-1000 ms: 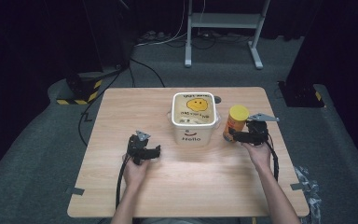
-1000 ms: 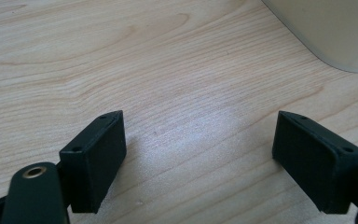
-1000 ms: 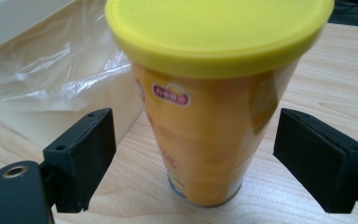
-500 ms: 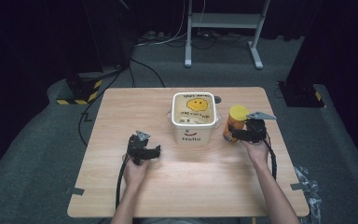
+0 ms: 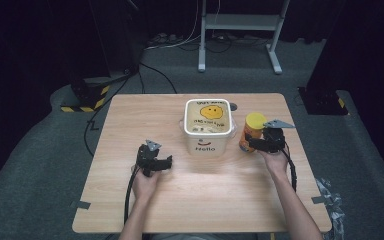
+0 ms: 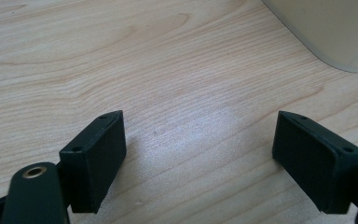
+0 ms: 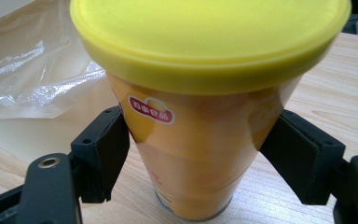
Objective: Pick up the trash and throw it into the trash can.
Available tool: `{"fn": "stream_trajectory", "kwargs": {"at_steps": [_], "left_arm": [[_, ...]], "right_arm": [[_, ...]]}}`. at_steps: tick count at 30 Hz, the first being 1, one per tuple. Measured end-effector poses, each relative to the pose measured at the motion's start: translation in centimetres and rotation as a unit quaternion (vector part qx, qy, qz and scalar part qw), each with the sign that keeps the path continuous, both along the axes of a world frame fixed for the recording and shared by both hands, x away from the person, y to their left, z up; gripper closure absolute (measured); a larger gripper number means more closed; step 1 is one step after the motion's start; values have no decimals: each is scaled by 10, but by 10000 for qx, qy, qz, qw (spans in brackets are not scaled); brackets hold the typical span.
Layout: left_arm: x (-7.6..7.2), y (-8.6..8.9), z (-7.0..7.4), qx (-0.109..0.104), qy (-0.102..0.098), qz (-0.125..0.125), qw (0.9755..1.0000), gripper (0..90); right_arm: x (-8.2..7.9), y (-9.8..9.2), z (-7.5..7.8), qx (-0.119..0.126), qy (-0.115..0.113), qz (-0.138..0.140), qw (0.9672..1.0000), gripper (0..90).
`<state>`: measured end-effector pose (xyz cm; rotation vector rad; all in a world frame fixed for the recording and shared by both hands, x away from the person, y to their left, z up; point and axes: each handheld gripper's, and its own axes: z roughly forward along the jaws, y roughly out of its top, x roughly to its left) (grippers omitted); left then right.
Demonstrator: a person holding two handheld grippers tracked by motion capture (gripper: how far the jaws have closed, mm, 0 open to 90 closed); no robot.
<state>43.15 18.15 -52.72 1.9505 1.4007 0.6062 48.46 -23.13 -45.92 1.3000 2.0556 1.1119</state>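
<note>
Yellow lid and orange body: the can (image 7: 200, 116) stands upright on the wooden table (image 5: 130, 120), just to the right of the white bucket (image 5: 207, 127) with a smiley face on its lid. My right gripper (image 5: 260, 144) has its two jaws around the can, one on each side and touching its wall, so it grips the can. Some clear plastic wrap (image 7: 32, 70) lies behind it. My left gripper (image 5: 156, 164) rests on the table in front of the bucket, to its left, with jaws wide apart and nothing between them.
</note>
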Motion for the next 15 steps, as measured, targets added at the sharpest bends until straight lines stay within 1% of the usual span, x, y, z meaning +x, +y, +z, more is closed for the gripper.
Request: {"fn": "stream_trajectory", "kwargs": {"at_steps": [5,7,8,11,15], "left_arm": [[0,0,0,0,0,2,10000,177],[0,0,0,-1,-1,2,10000,177],[0,0,0,8,-3,4,10000,177],[0,0,0,3,-2,0,10000,177],[0,0,0,6,-3,5,10000,177]], "right_arm": [[-2,0,2,56,-7,26,10000,241],[-5,0,6,110,-63,66,9999,241],[-5,0,7,95,-84,97,9999,241],[-8,0,9,107,-48,127,9999,241],[-12,0,14,112,-122,176,9997,241]]}}
